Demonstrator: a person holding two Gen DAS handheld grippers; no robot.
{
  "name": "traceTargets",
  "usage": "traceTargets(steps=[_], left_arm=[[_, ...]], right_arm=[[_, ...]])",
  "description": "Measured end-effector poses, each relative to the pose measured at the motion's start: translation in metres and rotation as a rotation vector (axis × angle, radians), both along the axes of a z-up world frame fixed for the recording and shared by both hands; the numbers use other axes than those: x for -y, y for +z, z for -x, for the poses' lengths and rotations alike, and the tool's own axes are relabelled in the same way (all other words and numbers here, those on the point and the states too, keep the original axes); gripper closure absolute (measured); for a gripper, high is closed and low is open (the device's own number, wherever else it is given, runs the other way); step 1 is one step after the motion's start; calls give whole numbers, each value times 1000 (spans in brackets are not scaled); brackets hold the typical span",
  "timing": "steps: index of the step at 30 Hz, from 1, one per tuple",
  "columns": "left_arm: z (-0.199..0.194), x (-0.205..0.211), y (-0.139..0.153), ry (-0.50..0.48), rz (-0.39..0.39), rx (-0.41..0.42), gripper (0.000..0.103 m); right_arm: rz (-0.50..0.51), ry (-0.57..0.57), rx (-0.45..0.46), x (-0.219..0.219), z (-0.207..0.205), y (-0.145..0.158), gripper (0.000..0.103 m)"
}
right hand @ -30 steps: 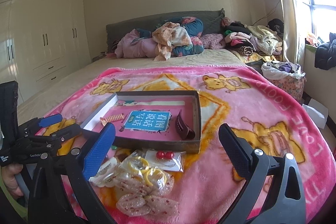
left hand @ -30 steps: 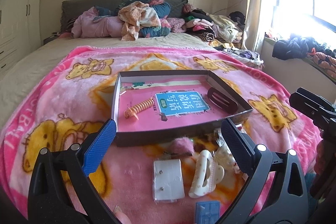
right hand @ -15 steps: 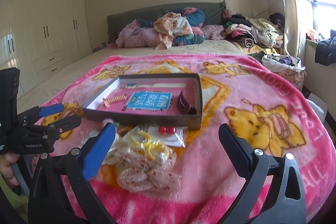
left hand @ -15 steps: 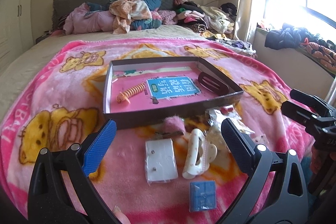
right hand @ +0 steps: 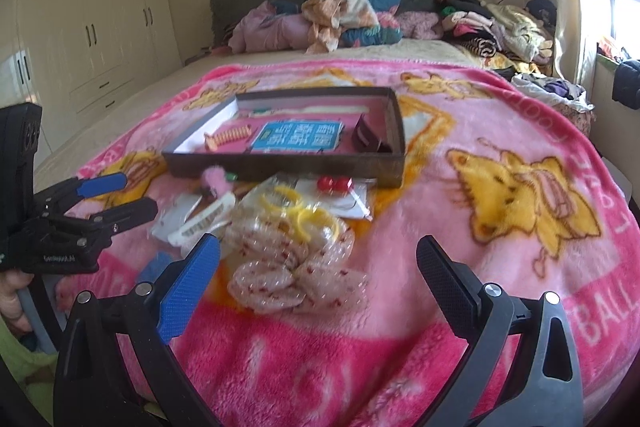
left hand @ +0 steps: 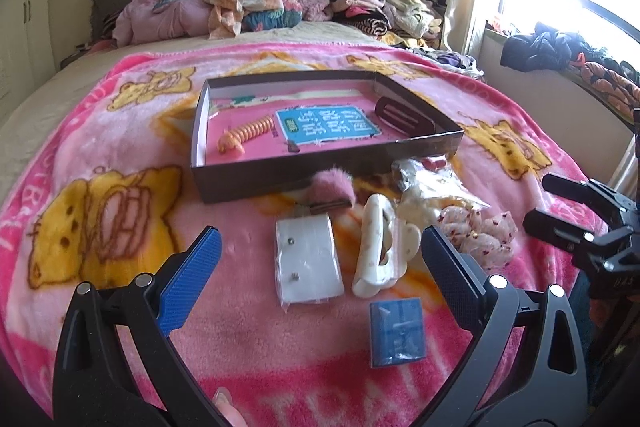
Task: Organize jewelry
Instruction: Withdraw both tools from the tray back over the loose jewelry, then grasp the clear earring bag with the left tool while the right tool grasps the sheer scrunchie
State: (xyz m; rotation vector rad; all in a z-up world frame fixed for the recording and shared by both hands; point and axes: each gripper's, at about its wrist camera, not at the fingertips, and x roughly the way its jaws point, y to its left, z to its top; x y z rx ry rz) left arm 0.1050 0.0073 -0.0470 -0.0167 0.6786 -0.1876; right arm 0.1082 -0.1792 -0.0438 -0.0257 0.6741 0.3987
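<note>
1. Left gripper (left hand: 320, 255): fingers wide apart, nothing held; hovers over pink blanket (left hand: 120, 131) on bed, above white earring card (left hand: 308, 259) & cream hair claw (left hand: 378, 247).
2. Right gripper (right hand: 318, 259): fingers spread wide, empty, over clear bags w/ red-speckled pieces (right hand: 288, 275) and yellow rings (right hand: 296, 207).
3. Dark shallow box (left hand: 320, 175) just beyond the pile; inside: orange spiral tie (left hand: 244, 135), blue label (left hand: 324, 125), maroon clip (left hand: 404, 115) at right wall.
4. Loose near box front: pink fluffy clip (left hand: 332, 187), red bead pair (right hand: 334, 183), small blue box (left hand: 396, 331) nearest left gripper.
5. Right-wrist view blurred — bag contents prob. hair ties, can't tell.
</note>
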Motion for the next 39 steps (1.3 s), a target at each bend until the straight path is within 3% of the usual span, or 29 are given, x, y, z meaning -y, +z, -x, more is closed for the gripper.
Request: traceTargets(steps=[10, 15, 21, 26, 30, 34, 39], left_arm=[[-11, -21, -18, 47, 9, -67, 13], [-20, -26, -31, 52, 54, -120, 14], [-30, -26, -42, 62, 87, -159, 25], [-34, -18, -42, 40, 86, -162, 39], [-38, -14, -41, 15, 106, -169, 43], [-40, -11, -44, 12, 96, -178, 67], [-38, -9, -45, 4, 75, -171, 70]], right_arm=[[59, 19, -49, -15, -4, -13, 7], [93, 5, -116, -21, -14, -25, 7], [91, 1, -191, -25, -27, -38, 7], [58, 13, -231, -22, -33, -44, 27], [2, -1, -261, -11, -36, -46, 51], [-43, 9, -262, -4, -33, -44, 74], [-41, 37, -226, -6, -24, -35, 81]])
